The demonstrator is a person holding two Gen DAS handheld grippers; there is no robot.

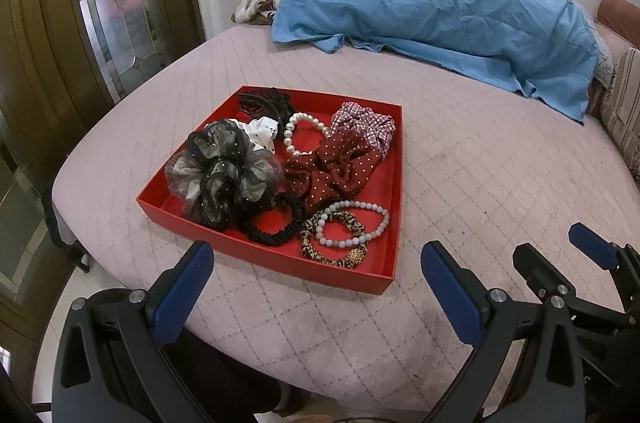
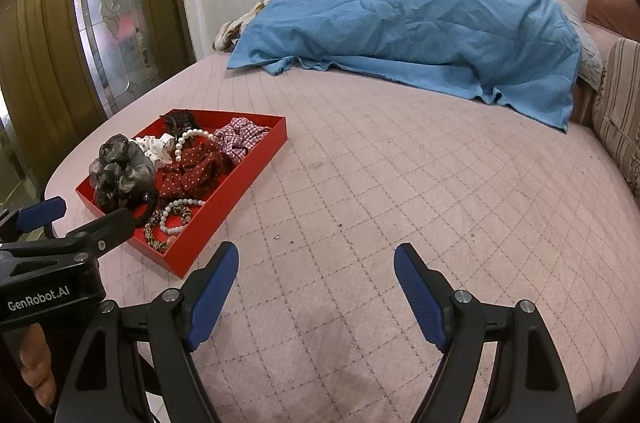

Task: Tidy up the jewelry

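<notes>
A red tray (image 1: 352, 273) sits on the pink quilted bed, also in the right wrist view (image 2: 224, 199). It holds a black tulle scrunchie (image 1: 222, 175), a dark red dotted scrunchie (image 1: 332, 171), a checked scrunchie (image 1: 364, 123), a white pearl bracelet (image 1: 300, 135), a pale bead bracelet (image 1: 354, 225), a leopard hair tie (image 1: 332, 247), a black hair tie (image 1: 276, 223) and a black claw clip (image 1: 262, 103). My left gripper (image 1: 318, 263) is open and empty just in front of the tray. My right gripper (image 2: 316, 261) is open and empty over the bare bed, right of the tray.
A blue cloth (image 1: 440, 7) lies heaped over bedding at the back of the bed (image 2: 400, 183). A striped cushion (image 2: 620, 111) is at the right edge. A wooden door with patterned glass (image 1: 112, 3) stands to the left. The right gripper shows in the left view (image 1: 592, 247).
</notes>
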